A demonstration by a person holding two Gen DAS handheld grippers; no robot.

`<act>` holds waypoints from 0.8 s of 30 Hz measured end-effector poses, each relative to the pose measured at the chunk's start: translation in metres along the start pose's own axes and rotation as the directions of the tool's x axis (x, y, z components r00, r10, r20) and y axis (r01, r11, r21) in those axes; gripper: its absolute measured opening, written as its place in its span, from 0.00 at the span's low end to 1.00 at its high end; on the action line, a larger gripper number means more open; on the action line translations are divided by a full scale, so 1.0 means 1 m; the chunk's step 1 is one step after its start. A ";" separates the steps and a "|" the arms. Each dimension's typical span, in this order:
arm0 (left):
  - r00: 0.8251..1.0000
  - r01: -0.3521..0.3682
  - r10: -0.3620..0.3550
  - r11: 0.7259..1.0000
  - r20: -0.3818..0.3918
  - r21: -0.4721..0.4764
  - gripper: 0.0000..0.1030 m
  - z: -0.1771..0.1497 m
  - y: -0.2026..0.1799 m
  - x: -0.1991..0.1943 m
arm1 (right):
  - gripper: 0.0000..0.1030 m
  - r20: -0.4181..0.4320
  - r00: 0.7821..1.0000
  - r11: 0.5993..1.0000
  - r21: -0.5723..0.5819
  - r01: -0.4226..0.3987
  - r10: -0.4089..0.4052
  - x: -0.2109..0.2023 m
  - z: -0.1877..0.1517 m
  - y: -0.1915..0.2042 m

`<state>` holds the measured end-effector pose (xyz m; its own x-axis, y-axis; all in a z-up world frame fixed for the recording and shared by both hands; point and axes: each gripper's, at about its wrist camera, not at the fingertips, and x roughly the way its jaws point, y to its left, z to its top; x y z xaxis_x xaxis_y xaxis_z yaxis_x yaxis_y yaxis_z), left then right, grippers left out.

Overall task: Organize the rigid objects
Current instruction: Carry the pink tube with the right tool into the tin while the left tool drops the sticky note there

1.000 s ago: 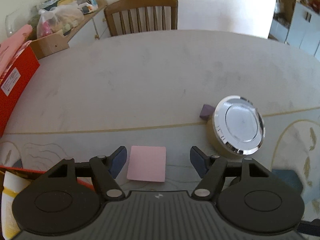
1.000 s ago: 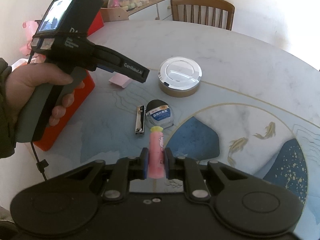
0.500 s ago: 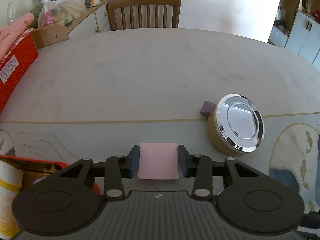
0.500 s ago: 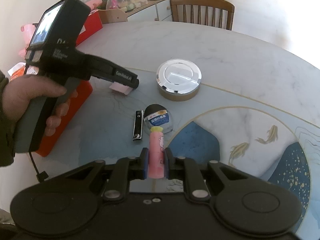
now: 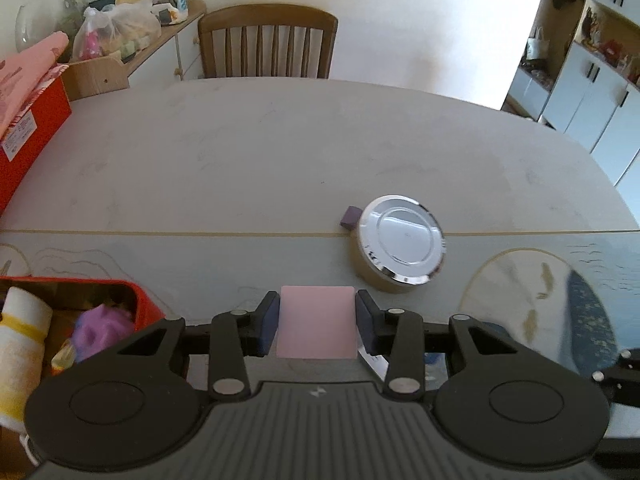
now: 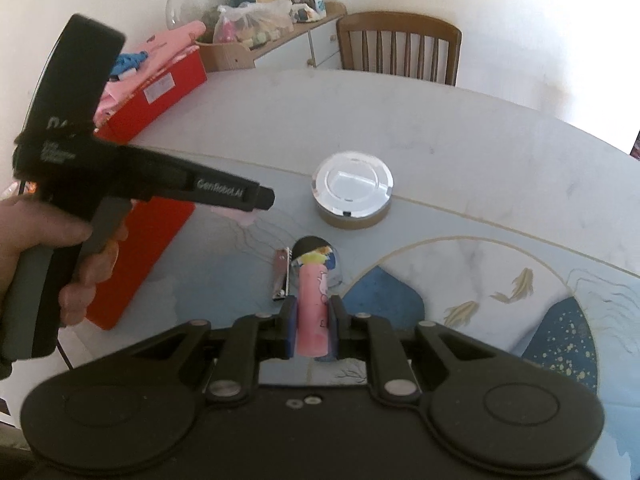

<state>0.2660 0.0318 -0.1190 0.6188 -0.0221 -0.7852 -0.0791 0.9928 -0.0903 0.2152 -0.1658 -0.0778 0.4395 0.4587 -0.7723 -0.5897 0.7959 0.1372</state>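
Note:
My left gripper [image 5: 317,314] is shut on a flat pink block [image 5: 317,328], held a little above the patterned table [image 5: 280,160]. From the right wrist view, the left gripper [image 6: 262,200] hangs in a person's hand above the table, and the pink block [image 6: 244,219] peeks out below its tip. My right gripper [image 6: 313,320] is shut on a pink tube [image 6: 314,300] with a yellow end, raised over the table. An open red tin [image 5: 138,304] with a white roll and a purple item sits at my lower left.
A round box with a chrome lid [image 5: 402,246] stands mid-table, a small purple block [image 5: 351,217] touching its far side. A nail clipper [image 6: 281,274] and a black round disc [image 6: 310,246] lie ahead of the right gripper. A larger red box [image 6: 160,92] and a wooden chair [image 5: 266,44] are at the far edge.
The left gripper's jaws closed onto the pink block and lifted it off the table. The right gripper rose slightly with the pink tube still in it.

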 end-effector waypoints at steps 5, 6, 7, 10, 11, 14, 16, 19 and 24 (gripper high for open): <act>1.000 0.010 -0.010 1.000 0.015 -0.022 0.38 -0.005 0.005 -0.025 | 0.14 0.029 1.000 1.000 -0.006 -0.009 0.009 -0.015 0.004 0.006; 1.000 0.010 -0.010 1.000 0.020 -0.023 0.38 -0.007 0.007 -0.030 | 0.14 0.036 0.999 1.000 -0.011 -0.009 0.010 -0.019 0.004 0.008; 1.000 0.009 -0.009 1.000 0.023 -0.023 0.38 -0.008 0.008 -0.035 | 0.14 0.041 0.999 1.000 -0.015 -0.011 0.012 -0.021 0.005 0.011; 1.000 0.008 -0.007 0.999 0.031 -0.031 0.38 -0.013 0.013 -0.051 | 0.14 0.056 0.998 0.999 -0.032 -0.020 0.022 -0.027 0.009 0.021; 0.999 0.008 -0.007 0.999 0.034 -0.033 0.38 -0.014 0.016 -0.056 | 0.14 0.062 0.998 0.999 -0.039 -0.022 0.024 -0.029 0.010 0.026; 0.999 0.008 -0.006 0.999 0.046 -0.042 0.38 -0.019 0.026 -0.071 | 0.14 0.078 0.996 0.998 -0.057 -0.031 0.035 -0.035 0.014 0.038; 0.999 0.007 -0.004 0.999 0.054 -0.051 0.38 -0.023 0.033 -0.082 | 0.14 0.084 0.996 0.997 -0.067 -0.039 0.044 -0.038 0.016 0.046; 0.998 0.004 0.000 0.998 0.063 -0.067 0.38 -0.030 0.047 -0.097 | 0.14 0.091 0.994 0.995 -0.081 -0.051 0.058 -0.040 0.019 0.060; 0.997 -0.011 0.017 0.997 0.073 -0.080 0.38 -0.041 0.072 -0.118 | 0.14 0.095 0.992 0.993 -0.099 -0.068 0.078 -0.039 0.023 0.083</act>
<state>0.1553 0.1006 -0.0579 0.6725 0.0031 -0.7401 -0.1483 0.9803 -0.1307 0.1651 -0.1079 -0.0221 0.4548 0.5546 -0.6968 -0.6825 0.7197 0.1274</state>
